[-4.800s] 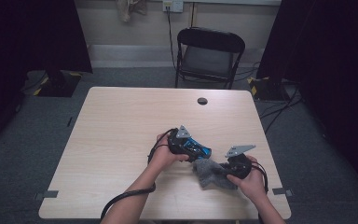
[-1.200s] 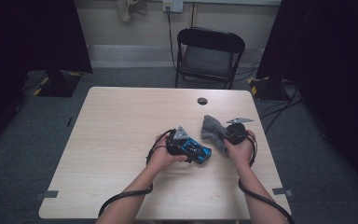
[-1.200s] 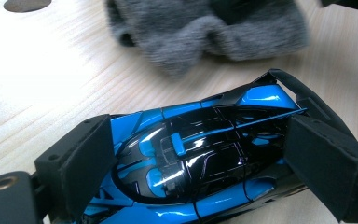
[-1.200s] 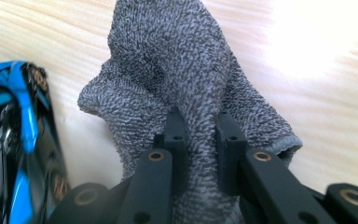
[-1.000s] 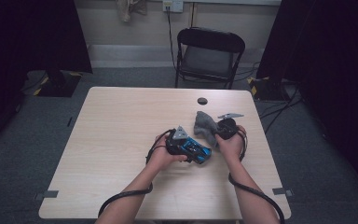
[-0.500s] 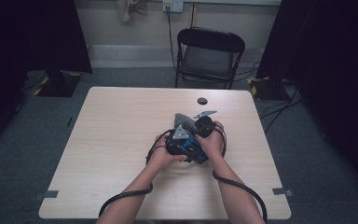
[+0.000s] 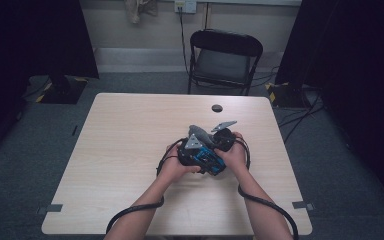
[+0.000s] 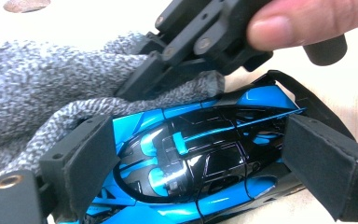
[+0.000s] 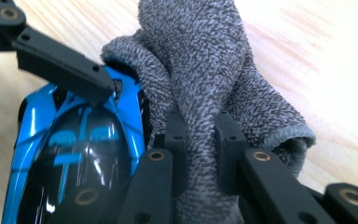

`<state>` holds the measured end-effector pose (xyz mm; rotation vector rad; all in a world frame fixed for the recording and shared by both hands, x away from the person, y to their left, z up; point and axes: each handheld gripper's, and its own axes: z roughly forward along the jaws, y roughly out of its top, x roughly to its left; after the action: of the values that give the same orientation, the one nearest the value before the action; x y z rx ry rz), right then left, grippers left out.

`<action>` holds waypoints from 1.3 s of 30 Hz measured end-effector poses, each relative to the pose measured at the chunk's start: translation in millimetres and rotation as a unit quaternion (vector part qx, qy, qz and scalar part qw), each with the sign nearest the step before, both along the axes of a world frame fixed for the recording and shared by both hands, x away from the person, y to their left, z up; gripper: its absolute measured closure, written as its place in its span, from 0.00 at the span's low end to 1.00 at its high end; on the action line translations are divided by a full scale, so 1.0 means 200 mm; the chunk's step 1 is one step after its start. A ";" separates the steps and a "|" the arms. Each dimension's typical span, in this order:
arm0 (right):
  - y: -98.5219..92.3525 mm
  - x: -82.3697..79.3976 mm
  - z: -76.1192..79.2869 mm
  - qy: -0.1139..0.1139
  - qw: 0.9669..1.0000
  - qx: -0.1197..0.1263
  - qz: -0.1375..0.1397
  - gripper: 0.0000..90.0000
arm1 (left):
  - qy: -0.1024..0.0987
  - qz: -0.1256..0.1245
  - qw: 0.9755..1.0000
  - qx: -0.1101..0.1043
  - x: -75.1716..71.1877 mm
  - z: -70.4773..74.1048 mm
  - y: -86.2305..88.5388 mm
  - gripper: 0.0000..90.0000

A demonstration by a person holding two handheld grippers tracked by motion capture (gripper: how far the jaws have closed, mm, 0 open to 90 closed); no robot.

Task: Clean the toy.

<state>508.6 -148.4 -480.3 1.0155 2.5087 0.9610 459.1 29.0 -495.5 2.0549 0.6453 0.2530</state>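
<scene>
One blue and black toy car [image 8: 200, 163] sits low in the left gripper view, clamped between the left gripper [image 8: 205, 172] pads. Just above it, a grey knitted cloth [image 9: 209, 93] is pinched tight by the right gripper [image 9: 200, 154], touching the car at mid-table [image 7: 130, 130].
</scene>
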 end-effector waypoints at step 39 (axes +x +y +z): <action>-0.28 -0.15 0.00 0.024 0.999 0.024 0.005 0.88 | 0.006 -0.001 1.000 -0.005 0.01 0.00 0.02 0.14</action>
<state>478.8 -204.6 -479.7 1.0521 2.5432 1.0174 461.2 32.4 -494.7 2.0479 0.6498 0.2366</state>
